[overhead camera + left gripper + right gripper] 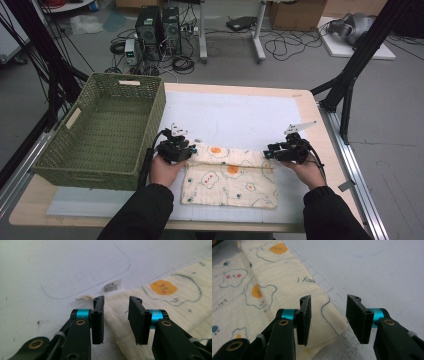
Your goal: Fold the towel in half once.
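Cream folded cloth with fried-egg print (229, 177) lying flat on white-matted desk (240, 117); left gripper (191, 148) and right gripper (267, 153) hovering at far corners, jaws parted, gripping nothing.

green woven plastic basket (107, 131) on the pale wooden worktop (310, 107), white gridded mat (235, 117), black computer towers (159, 29) on the floor

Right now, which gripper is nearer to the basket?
Left. The left gripper is over the cloth's corner just beside the basket; the right gripper is at the cloth's far corner.
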Available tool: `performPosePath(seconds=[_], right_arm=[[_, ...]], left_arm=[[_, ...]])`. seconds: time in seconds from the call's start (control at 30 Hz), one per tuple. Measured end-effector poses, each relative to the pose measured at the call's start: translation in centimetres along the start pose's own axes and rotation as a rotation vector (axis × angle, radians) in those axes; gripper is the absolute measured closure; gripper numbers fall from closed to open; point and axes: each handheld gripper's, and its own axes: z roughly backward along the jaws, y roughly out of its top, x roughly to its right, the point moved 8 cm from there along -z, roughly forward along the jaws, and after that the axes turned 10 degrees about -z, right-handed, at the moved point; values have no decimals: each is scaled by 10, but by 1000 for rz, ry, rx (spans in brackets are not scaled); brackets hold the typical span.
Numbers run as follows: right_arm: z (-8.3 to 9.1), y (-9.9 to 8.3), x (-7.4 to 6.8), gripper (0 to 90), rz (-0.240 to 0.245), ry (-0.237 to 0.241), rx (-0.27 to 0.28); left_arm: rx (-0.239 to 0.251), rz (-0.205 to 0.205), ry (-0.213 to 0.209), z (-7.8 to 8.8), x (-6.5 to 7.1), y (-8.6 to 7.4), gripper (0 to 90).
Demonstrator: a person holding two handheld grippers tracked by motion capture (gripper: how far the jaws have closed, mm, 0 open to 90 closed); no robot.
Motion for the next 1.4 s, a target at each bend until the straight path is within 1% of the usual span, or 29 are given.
performPosePath(seconds=[0.1, 0.17, 0.23, 0.27, 0.3, 0.37, 0.4, 0.47, 0.53, 0.57, 0.67, 0.83, 0.87, 0.93, 0.97, 1.0, 1.07, 1.13, 1.27, 1.4], right_arm=[[-8, -3, 2, 632, -4, 6, -32], [-11, -5, 4, 677, 1, 8, -47], [-13, -5, 4, 722, 13, 3, -51], [-13, -5, 3, 744, 18, 4, -53], [-14, -5, 2, 768, 22, 7, -61], [-15, -6, 2, 799, 27, 7, -64], [-15, -6, 2, 834, 19, 15, -66], [-15, -6, 1, 883, 24, 21, -71], [-15, -7, 0, 889, 30, 28, -76], [-15, -6, 0, 889, 39, 28, -76], [-13, -5, 0, 890, 36, 31, -64], [-6, -2, -3, 891, 48, 35, -42], [-4, -2, -4, 891, 43, 37, -40], [-1, -1, -4, 891, 54, 35, -26], [1, -1, -6, 891, 50, 39, -21], [3, 0, -6, 891, 57, 37, -12], [8, 1, -10, 891, 57, 46, -2], [12, 2, -13, 891, 68, 47, 12], [19, 3, -20, 890, 93, 55, 27], [25, 2, -29, 891, 105, 72, 43]], left_arm=[[-28, -17, -2, -5, 1, -3, 690], [-43, -21, -2, -9, 2, -5, 714], [-51, -22, -4, -12, 3, -7, 745], [-61, -29, -4, -14, 4, -8, 764], [-59, -34, 7, -14, 4, -8, 786], [-61, -36, 7, -14, 3, -8, 837], [-61, -35, 7, -14, 3, -8, 857], [-63, -35, 5, -13, 2, -8, 884], [-63, -42, 8, -13, 3, -8, 890], [-62, -36, 6, -12, 3, -8, 890], [-51, -15, -13, -11, 2, -7, 892], [-16, 4, -8, -4, -1, -2, 891], [-8, 11, -11, -3, -1, -1, 891], [0, 1, -6, 1, -1, 0, 891], [9, 6, -13, 2, 0, 1, 892], [8, 3, -16, 4, 1, 1, 891], [23, -2, -18, 8, 2, 4, 893], [33, -2, -21, 11, 3, 5, 893], [51, -19, -27, 20, 7, 8, 893], [63, -38, -36, 27, 13, 7, 893]])
